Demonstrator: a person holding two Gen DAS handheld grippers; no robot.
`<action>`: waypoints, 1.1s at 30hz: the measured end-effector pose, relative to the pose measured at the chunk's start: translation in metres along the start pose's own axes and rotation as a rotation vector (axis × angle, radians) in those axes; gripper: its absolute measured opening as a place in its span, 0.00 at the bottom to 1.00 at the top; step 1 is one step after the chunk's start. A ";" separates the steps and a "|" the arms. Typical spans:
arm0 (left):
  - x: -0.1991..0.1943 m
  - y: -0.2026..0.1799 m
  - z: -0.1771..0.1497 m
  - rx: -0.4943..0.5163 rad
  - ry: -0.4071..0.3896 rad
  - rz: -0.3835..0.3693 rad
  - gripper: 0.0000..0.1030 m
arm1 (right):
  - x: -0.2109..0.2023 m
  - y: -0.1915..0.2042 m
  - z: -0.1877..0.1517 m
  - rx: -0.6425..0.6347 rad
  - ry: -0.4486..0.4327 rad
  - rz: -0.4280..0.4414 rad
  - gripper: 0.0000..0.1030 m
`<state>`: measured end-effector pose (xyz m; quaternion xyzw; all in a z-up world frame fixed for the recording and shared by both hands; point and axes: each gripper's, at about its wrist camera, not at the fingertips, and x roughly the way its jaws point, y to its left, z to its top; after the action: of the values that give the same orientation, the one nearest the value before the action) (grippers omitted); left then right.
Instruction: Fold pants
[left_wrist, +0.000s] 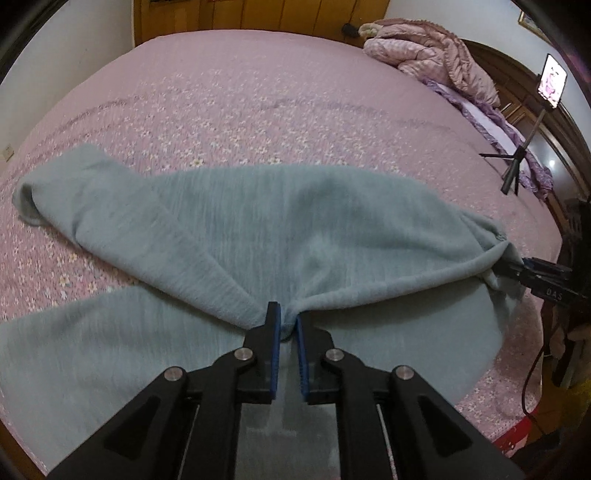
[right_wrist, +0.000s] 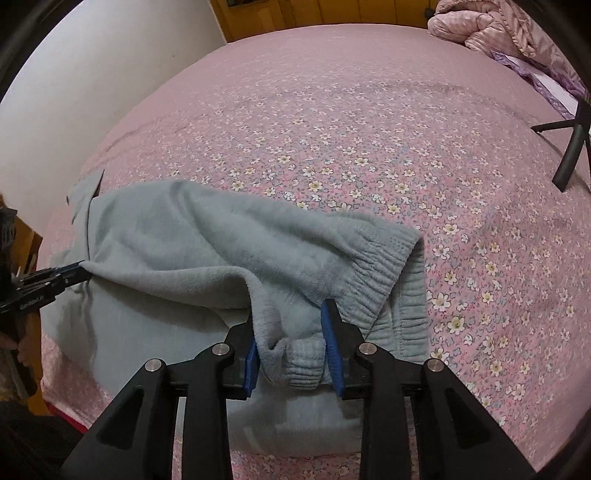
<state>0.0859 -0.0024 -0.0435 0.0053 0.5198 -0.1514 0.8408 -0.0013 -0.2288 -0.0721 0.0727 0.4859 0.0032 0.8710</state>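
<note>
The grey-blue fleece pants (left_wrist: 280, 229) lie across the near part of a bed covered by a pink flowered bedspread (left_wrist: 229, 110), which serves here as the landmark. One leg is folded over, so that a raised upper layer runs across the bedspread above a flatter layer that lies nearer the bed's front edge.

The left gripper (left_wrist: 287, 325) is clamped on a bunched fold of this upper layer, its blue-padded fingers (left_wrist: 275, 350) close together with fabric pinched between them. The cloth fans out from the pinch to both sides. In the left wrist view the leg cuff (left_wrist: 27, 199) rests on the bedspread at the far left of the pants, its opening visible.

The right gripper (right_wrist: 291, 332) holds the waist end: the ribbed elastic waistband (right_wrist: 373, 273) is gathered between its blue pads (right_wrist: 252, 363), which stand wider apart than the left pair but press on the bundled cloth from both sides. In the left wrist view this gripper appears at the right end of the pants, gripping the fabric there.

At the far corner of the bedspread lies a crumpled pink quilted jacket (left_wrist: 432, 55). A phone (left_wrist: 552, 81) on a tripod (left_wrist: 517, 162) stands at the bedspread's right edge, well apart from the pants.

No container shows in either view.
</note>
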 end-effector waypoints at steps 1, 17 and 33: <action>0.000 0.000 0.000 -0.007 0.000 0.001 0.09 | -0.001 0.000 0.000 -0.003 0.003 -0.005 0.32; -0.039 0.034 -0.019 -0.196 -0.047 -0.027 0.39 | -0.051 -0.006 -0.030 0.173 -0.025 -0.005 0.42; -0.008 0.051 0.004 -0.326 -0.002 -0.055 0.40 | -0.052 -0.056 -0.038 0.607 0.006 0.259 0.43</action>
<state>0.0989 0.0473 -0.0425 -0.1457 0.5365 -0.0880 0.8265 -0.0645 -0.2839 -0.0550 0.3902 0.4540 -0.0307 0.8004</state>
